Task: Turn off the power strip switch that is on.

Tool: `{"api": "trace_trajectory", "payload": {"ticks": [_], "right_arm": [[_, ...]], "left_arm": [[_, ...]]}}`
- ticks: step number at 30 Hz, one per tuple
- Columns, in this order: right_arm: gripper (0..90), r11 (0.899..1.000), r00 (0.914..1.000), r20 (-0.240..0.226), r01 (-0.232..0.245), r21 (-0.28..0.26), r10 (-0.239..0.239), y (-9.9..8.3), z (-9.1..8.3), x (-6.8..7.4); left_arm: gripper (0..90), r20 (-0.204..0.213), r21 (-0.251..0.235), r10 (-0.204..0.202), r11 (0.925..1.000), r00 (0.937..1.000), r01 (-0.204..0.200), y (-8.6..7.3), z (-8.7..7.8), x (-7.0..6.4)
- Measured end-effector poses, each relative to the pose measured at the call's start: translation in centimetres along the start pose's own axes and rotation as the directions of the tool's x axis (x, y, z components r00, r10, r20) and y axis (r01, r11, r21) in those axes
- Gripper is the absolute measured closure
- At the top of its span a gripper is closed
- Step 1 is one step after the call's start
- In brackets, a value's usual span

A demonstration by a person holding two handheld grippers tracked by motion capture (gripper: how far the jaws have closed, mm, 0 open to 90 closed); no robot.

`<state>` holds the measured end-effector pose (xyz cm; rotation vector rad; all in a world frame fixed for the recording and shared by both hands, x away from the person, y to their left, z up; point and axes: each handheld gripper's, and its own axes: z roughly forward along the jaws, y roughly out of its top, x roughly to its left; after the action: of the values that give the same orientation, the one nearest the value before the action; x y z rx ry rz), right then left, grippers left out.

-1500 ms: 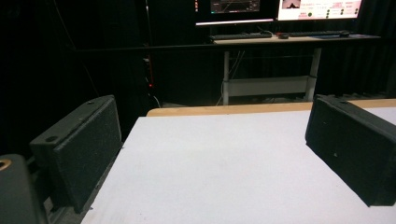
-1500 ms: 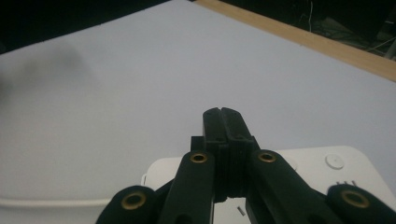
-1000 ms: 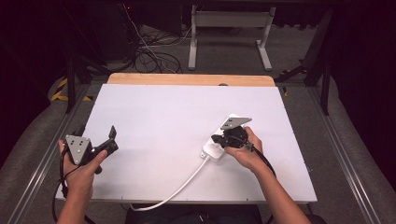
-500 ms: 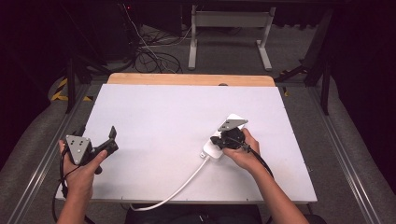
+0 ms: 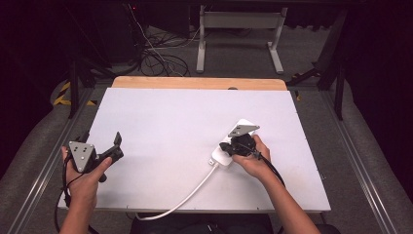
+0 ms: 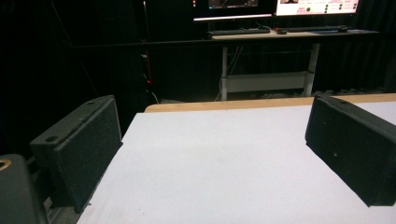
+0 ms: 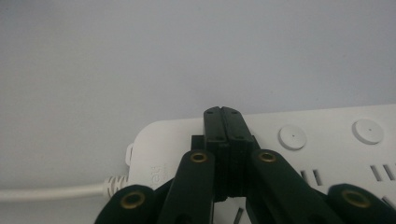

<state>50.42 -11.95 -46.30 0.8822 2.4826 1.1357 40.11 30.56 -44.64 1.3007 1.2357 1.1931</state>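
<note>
So there's one white power strip [image 5: 229, 148] on the white table [image 5: 170, 126], right of centre toward the near edge, with one white cord [image 5: 182, 197] running off the front. Two grippers: the left gripper [image 6: 210, 158] hangs over the table's left edge, jaws wide apart, nothing between them. The right gripper [image 7: 226, 122] is pinched fully closed, tips over the strip's cord end. Two round buttons [image 7: 292, 136] show; the person's hand hides most of the strip from above

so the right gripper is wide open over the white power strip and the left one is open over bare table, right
Not quite. The right gripper is shut, its jaws pressed together above the white power strip, as the right gripper view shows. The rest holds: the left gripper is open over bare table.
</note>
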Motion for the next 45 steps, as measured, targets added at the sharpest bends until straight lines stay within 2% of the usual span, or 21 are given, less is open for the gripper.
{"api": "trace_trajectory", "payload": {"ticks": [10, 14, 20, 26, 27, 29, 30, 33, 36, 40, 45], "right_arm": [[90.0, 1.0, 0.9996, 0.021, -0.022, 0.015, 0.022, 0.2, 0.0, 0.2], [90.0, 0.999, 0.9992, 0.038, -0.017, 0.031, 0.016, 0.4, 0.0, 0.5], [90.0, 0.999, 0.9988, 0.04, -0.028, 0.03, 0.027, 0.2, -0.1, 0.3], [90.0, 0.999, 0.9977, 0.067, -0.002, 0.037, -0.001, 0.4, 0.0, 0.8], [90.0, 0.999, 0.9972, 0.073, 0.015, 0.047, -0.018, 0.4, 0.0, 0.9], [90.0, 0.999, 0.9968, 0.076, 0.02, 0.048, -0.024, 0.5, 0.0, 0.9], [90.0, 0.997, 0.9939, 0.096, 0.049, 0.06, -0.055, 0.6, 0.1, 1.3], [90.0, 0.996, 0.9924, 0.102, 0.062, 0.071, -0.069, 0.6, 0.1, 1.4], [90.0, 0.995, 0.9925, 0.099, 0.065, 0.075, -0.072, 0.7, 0.2, 1.5], [90.0, 0.992, 0.9883, 0.117, 0.087, 0.092, -0.098, 0.9, 0.3, 1.9], [90.0, 0.993, 0.9905, 0.109, 0.074, 0.091, -0.084, 0.9, 0.2, 1.7]], "left_arm": [[4.1, 0.0, 0.003, 0.0, 1.0, 1.0, 0.0, -0.1, 0.0, -0.1], [4.1, 0.001, 0.008, 0.002, 1.0, 1.0, -0.002, -0.1, 0.0, -0.1], [4.1, -0.002, 0.005, -0.004, 1.0, 1.0, 0.004, -0.1, -0.1, -0.1], [4.1, -0.002, 0.005, -0.007, 1.0, 1.0, 0.007, -0.1, -0.1, -0.1], [4.1, -0.002, 0.005, -0.006, 1.0, 1.0, 0.006, -0.1, -0.1, -0.1], [4.1, -0.002, 0.007, 0.0, 1.0, 1.0, 0.0, -0.1, 0.0, -0.1], [4.2, -0.001, 0.007, 0.002, 1.0, 1.0, -0.002, -0.1, 0.0, -0.1], [4.3, 0.002, 0.013, 0.003, 0.9999, 1.0, -0.003, -0.1, 0.0, -0.1], [4.3, 0.002, 0.012, 0.003, 0.9999, 1.0, -0.003, -0.1, 0.0, -0.1], [4.3, 0.002, 0.011, -0.002, 0.9999, 1.0, 0.002, -0.1, 0.0, 0.0], [4.3, 0.003, 0.009, -0.002, 1.0, 1.0, 0.002, -0.1, 0.0, 0.0]]}}
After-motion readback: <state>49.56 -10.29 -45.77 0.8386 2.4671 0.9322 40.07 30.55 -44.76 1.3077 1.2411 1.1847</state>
